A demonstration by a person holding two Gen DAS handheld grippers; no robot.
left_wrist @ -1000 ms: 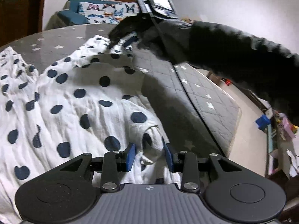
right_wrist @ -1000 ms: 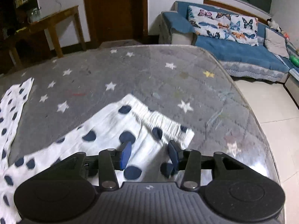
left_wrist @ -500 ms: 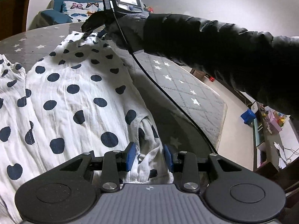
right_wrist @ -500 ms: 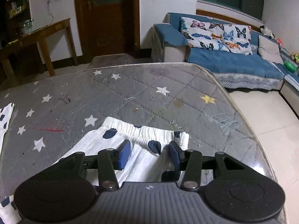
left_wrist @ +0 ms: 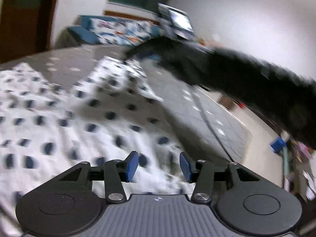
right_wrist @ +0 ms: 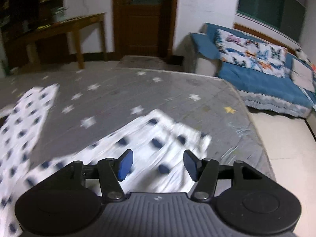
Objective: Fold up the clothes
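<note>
A white garment with dark blue dots [left_wrist: 83,122] lies spread on the grey star-patterned mattress [left_wrist: 187,106]. My left gripper [left_wrist: 158,165] hovers over its near edge. Its jaws are opening, and the cloth lies below them without being pinched. In the right wrist view, the garment's folded corner [right_wrist: 154,138] rests under my right gripper [right_wrist: 158,165]. Those jaws are opening too, with nothing pressed between the pads. In the left wrist view, the right gripper [left_wrist: 138,54] shows blurred at the garment's far corner, held by a black sleeve [left_wrist: 256,83].
The mattress edge [right_wrist: 254,130] drops to a pale floor [right_wrist: 286,148] on the right. A blue sofa [right_wrist: 256,75] with butterfly cushions stands beyond it. A wooden table [right_wrist: 65,27] and a brown door [right_wrist: 142,15] are at the back. A small blue box [left_wrist: 277,145] sits on the floor.
Both grippers' jaws have spread wider and let go of the cloth edges they pinched. Both have lifted a little, the views are motion-blurred, and the garment's corner lies on the mattress.
</note>
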